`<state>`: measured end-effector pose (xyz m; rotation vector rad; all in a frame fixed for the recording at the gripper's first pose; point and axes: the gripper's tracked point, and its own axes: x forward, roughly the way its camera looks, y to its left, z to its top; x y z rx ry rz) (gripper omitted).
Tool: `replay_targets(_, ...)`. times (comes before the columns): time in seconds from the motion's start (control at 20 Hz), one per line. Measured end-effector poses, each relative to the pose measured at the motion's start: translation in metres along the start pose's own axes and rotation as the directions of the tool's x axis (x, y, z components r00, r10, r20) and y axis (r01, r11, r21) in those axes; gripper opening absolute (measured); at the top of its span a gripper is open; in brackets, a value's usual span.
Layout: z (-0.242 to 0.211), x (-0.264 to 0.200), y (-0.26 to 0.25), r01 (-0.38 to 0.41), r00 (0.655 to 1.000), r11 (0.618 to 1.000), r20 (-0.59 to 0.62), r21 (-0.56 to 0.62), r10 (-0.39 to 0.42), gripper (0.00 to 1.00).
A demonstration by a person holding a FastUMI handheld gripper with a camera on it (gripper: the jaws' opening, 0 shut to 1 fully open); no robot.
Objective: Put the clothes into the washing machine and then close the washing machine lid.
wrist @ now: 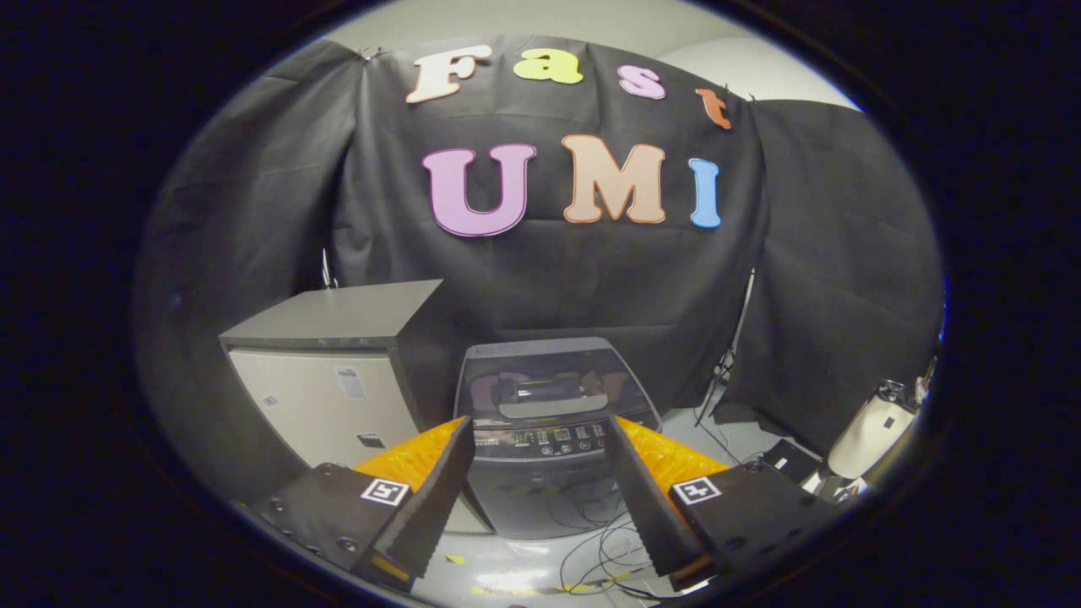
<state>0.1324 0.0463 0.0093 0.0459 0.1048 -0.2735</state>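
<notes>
A top-loading washing machine point(553, 439) stands on the floor against the black booth wall, its lid point(549, 380) down, framed between and beyond the 2 fingers of the gripper point(538, 443), spread wide and holding nothing. A grey cabinet point(338, 371) sits just beside it; cables point(600, 549) trail across the floor in front.

My claw point(538, 439) fingers hang wide apart, nothing between them; their bases are cut off low in the gripper view. They cover both front corners of the washing machine point(553, 431) — its panel markings are too small to make out. Can't see through the lid point(545, 376) — reflections only. The cabinet point(334, 380) stickers are unreadable. The white object point(870, 435) far right is clipped, can't identify it.
</notes>
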Motion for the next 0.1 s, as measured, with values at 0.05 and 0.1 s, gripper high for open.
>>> replay_targets(0.05,0.0004,0.0016,0.0048,0.001,1.0,1.0,0.003,-0.002,-0.001,0.97)
replay_targets(0.1,-0.0006,0.0025,0.0072,0.011,1.0,1.0,-0.001,-0.005,-0.011,0.97)
